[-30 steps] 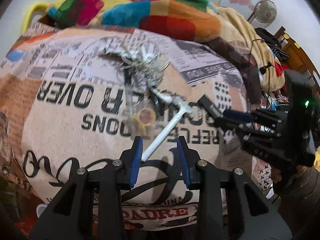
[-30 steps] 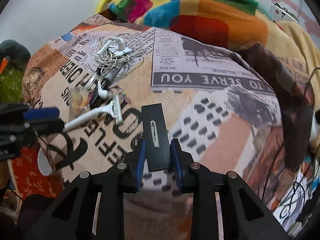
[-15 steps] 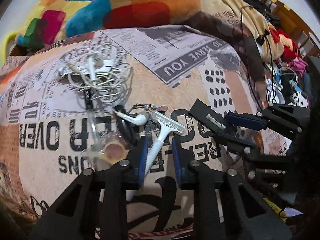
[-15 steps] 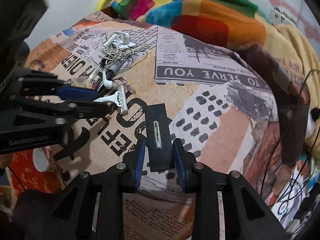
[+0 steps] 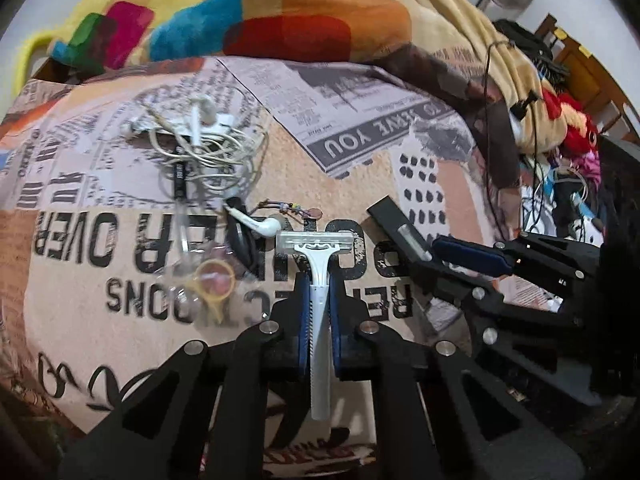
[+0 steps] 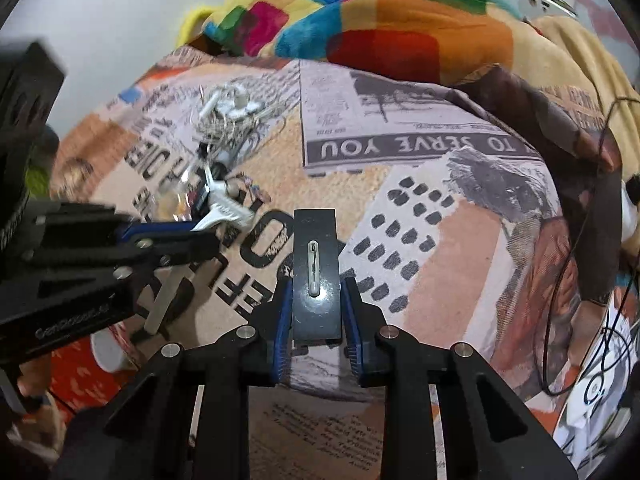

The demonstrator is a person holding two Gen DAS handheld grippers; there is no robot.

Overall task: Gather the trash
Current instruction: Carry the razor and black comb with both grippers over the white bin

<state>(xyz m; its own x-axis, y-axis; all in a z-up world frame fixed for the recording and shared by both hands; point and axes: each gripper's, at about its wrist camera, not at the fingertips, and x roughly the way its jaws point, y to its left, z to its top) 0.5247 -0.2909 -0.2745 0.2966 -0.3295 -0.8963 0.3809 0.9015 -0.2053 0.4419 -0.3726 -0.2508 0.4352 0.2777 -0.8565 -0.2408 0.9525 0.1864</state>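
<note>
Spread across everything: a newspaper-print bedcover point(image 5: 360, 184), large upside-down lettering under the clutter. Heaped along its far edge, a patchwork blanket point(image 5: 248, 12) in bright blocks of colour, running into a tan blanket point(image 5: 452, 36) on the right. Further right, a mess of dark cables and red cloth off the bed edge.

Reaching in from the near side, the left gripper point(image 5: 320, 284), blue pads pinched narrow on the handle of a white disposable razor point(image 5: 318, 280); razor head forward, just clear of the pad tips, handle end sticking back between the black finger arms. Coming in from the right of that view, the right gripper point(image 6: 316, 304), closed on the sides of a flat black rectangular piece point(image 6: 316, 264) with a small pale pin-like strip on its top face; piece held level above the cover, pointing away.

Beyond the razor head, a tangle of white earphone cable point(image 5: 204, 144) with two buds on top. Nearer, one loose white earbud point(image 5: 260, 224) lying on a black cord, almost touching the razor head's left end. Left of the left gripper's pads, crumpled clear plastic wrap holding a small yellow ring point(image 5: 214, 278). Just behind the earbud, a short beaded string point(image 5: 288, 208).
</note>
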